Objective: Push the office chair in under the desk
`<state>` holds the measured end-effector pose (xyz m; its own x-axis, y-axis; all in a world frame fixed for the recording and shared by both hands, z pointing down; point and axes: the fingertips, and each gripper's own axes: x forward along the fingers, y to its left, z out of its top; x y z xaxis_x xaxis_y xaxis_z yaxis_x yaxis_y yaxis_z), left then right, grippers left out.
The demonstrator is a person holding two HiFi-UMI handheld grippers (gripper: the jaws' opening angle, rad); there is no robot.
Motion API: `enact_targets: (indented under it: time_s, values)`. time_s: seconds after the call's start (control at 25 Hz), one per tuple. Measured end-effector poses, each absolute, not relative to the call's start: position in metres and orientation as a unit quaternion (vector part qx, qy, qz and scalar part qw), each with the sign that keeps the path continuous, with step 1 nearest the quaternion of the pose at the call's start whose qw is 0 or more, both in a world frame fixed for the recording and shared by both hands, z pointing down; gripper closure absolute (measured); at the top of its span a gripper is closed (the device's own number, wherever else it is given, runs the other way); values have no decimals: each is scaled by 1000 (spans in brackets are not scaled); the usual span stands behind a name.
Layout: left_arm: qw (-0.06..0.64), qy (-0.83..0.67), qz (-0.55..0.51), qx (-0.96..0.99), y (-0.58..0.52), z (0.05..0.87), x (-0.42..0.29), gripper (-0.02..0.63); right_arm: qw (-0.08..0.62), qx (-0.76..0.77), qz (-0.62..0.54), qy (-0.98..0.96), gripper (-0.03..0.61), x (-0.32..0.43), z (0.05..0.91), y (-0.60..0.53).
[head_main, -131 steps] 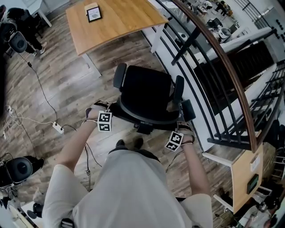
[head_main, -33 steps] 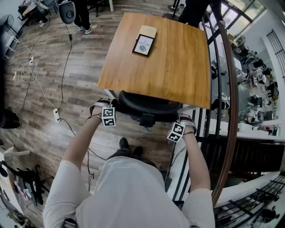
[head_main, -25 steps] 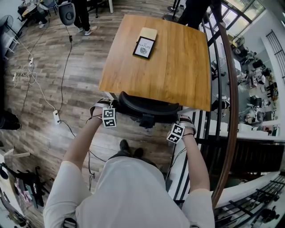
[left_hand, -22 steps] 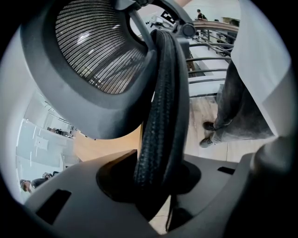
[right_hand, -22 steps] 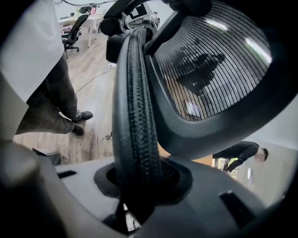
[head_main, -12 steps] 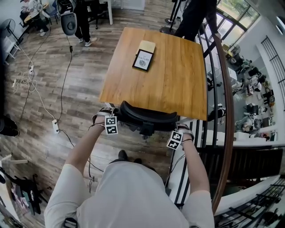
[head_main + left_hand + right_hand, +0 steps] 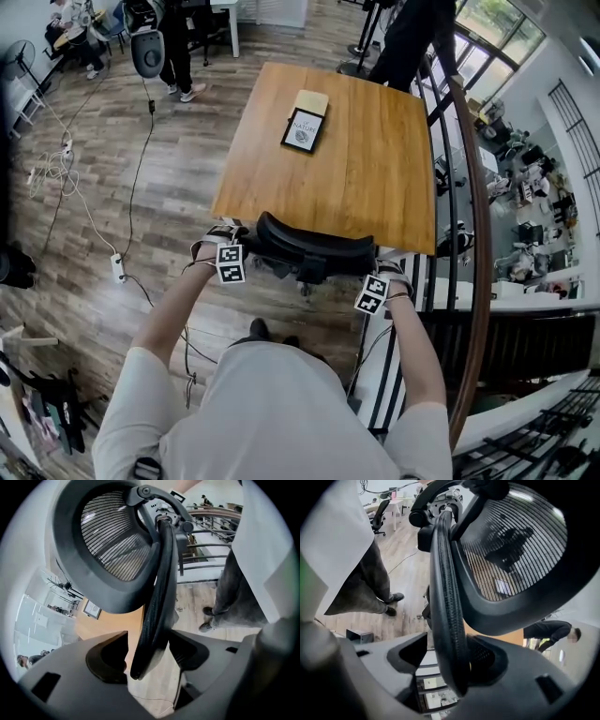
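Since the earliest view, the office chair (image 7: 314, 246) has gone from standing out on the open floor to having its seat under the desk (image 7: 347, 169). Only the curved top of its mesh backrest now shows, just at the desk's near edge. Both grippers' jaws have just been opening. The left gripper (image 7: 147, 656) stands wide, with the backrest rim between its jaws and a clear gap on one side, so nothing is clamped. The right gripper (image 7: 450, 656) is equally wide, and the rim leans on one pad only, free of the other.

The push looks finished, so the risk lies in letting go. Because the rim rests against a right-hand pad, drawing that gripper back carelessly could hook it and drag the chair out from the desk. The chair would probably also roll easily on this hard floor.

The desk has a bare wooden top, with a dark-covered book (image 7: 303, 129) near its far edge. Left of the desk, cables and a power strip (image 7: 117, 268) lie on the plank floor (image 7: 169, 187). Right of the desk runs a curved railing (image 7: 476, 234) over a lower level. People stand beyond the far edge.
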<state>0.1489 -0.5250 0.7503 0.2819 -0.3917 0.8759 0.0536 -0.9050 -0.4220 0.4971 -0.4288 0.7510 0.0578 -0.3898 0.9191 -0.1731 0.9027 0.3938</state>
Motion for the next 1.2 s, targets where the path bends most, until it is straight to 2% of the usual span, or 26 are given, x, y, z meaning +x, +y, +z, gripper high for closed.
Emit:
enact_targets:
  time_s: [0.36, 0.52, 0.64, 0.76, 0.92, 1.0, 1.2]
  values:
    - [211, 117, -559, -793, -513, 710, 161, 351, 668, 254, -82, -694, 333, 496, 712, -418]
    - [168, 140, -524, -823, -506, 685, 169, 354, 638, 279, -68, -714, 333, 490, 686, -415]
    - [139, 164, -487, -847, -499, 663, 174, 361, 598, 312, -43, -737, 333, 481, 663, -414]
    - [119, 200, -444, -865, -494, 636, 177, 394, 543, 363, -27, -757, 333, 475, 632, -417]
    - [26, 256, -353, -900, -487, 599, 181, 430, 465, 435, -12, -771, 337, 472, 589, -418]
    - [-6, 282, -309, -908, -483, 580, 182, 461, 431, 465, -9, -773, 360, 471, 572, -415]
    - [-6, 315, -263, -912, -471, 546, 186, 489, 363, 512, 9, -779, 394, 463, 545, -405]
